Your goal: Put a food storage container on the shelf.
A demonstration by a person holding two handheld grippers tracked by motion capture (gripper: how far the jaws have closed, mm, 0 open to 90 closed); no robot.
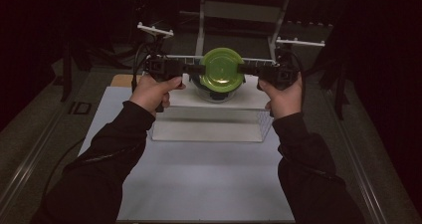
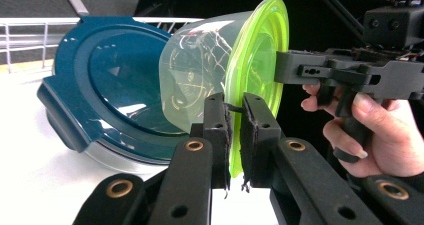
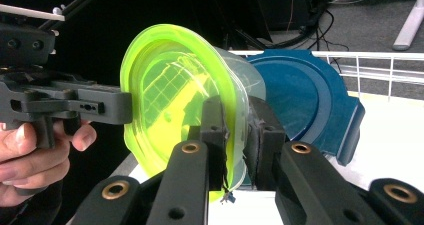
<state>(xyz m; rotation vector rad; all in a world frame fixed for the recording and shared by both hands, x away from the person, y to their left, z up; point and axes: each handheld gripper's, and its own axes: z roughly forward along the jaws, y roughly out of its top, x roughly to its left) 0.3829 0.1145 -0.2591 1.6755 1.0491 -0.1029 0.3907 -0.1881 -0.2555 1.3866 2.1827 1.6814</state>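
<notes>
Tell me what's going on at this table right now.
A person holds a gripper in each hand, and both grip one clear container with a green lid. The left gripper and the right gripper each pinch the lid's rim from opposite sides, holding the container above a white wire rack. Directly below it sits a dark blue lid on another container.

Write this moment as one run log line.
left claw: shut on green lid rim | right claw: shut on green lid rim | green lid: on clear container, above blue lid

Glossy translucent plastic container point(image 2: 200, 70) (green-lidded)
</notes>
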